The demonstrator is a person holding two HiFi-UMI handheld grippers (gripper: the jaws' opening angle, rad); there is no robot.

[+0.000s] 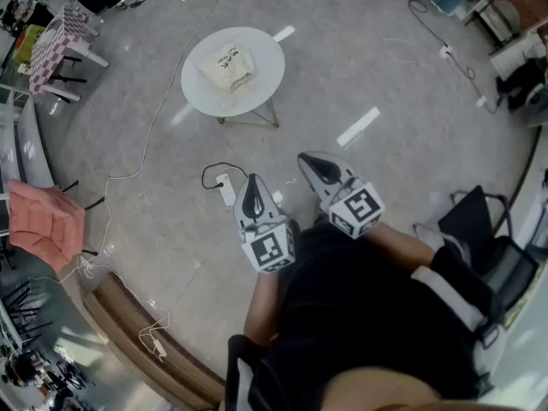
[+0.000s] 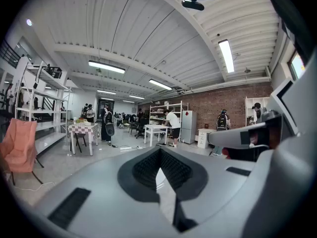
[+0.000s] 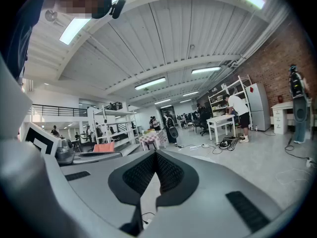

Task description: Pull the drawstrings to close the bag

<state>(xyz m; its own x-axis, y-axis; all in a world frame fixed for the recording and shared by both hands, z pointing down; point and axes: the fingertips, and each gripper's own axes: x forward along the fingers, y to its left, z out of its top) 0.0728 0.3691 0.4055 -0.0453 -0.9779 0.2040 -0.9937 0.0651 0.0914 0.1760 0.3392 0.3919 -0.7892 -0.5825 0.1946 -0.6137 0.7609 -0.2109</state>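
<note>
A cream drawstring bag (image 1: 229,67) lies on a round white table (image 1: 199,95) at the far middle of the head view, well away from both grippers. My left gripper (image 1: 253,188) is held close to the body, pointing forward, shut with nothing in it. My right gripper (image 1: 312,164) is beside it, slightly farther forward, also shut and empty. In the left gripper view the left gripper (image 2: 159,150) has its jaws meeting at the tips, and the right gripper view shows the same for the right gripper (image 3: 156,153). Neither gripper view shows the bag.
A white power strip (image 1: 226,189) with a black cable lies on the floor just ahead of the left gripper. A pink chair (image 1: 38,217) stands at the left, a checkered table (image 1: 56,45) at the far left, a black chair (image 1: 479,225) at the right. People stand far off.
</note>
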